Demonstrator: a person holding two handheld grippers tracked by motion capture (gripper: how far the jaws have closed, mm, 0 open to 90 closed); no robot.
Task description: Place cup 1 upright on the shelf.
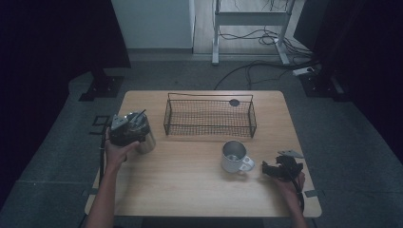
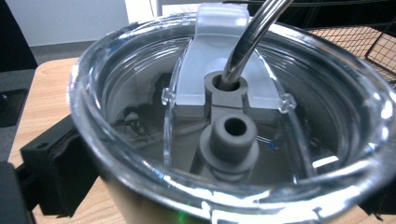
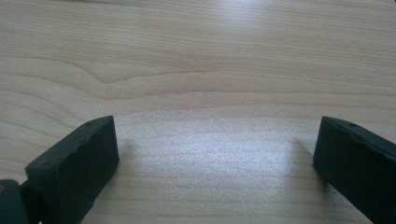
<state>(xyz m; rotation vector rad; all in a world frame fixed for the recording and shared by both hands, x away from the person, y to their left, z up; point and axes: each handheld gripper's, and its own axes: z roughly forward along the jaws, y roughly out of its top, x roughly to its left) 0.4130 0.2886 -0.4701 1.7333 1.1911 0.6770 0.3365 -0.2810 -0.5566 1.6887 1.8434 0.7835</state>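
While the left hand-held gripper (image 1: pixel 124 129) clamps a lidded tumbler (image 1: pixel 141 134) at the surface's (image 1: pixel 190 190) left, the right hand-held gripper (image 3: pixel 215 163) rests wide open, empty.

Steel-grey tumbler (image 1: pixel 142 135), clear lid (image 2: pixel 233 116) with grey plugs — black wire basket (image 1: pixel 209 118), silver mug (image 1: pixel 235 156), pale wood-grain table (image 1: pixel 190 185).

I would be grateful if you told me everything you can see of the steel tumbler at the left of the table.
The tumbler stands upright near the table's left edge, left of the wire basket. Its body looks like shiny stainless steel. A clear plastic lid with a frosted slider and grey rubber-like ports caps it; a metal straw leans out of one port. The left gripper has its jaws around the body just under the lid; whether the pads press on it is unclear.
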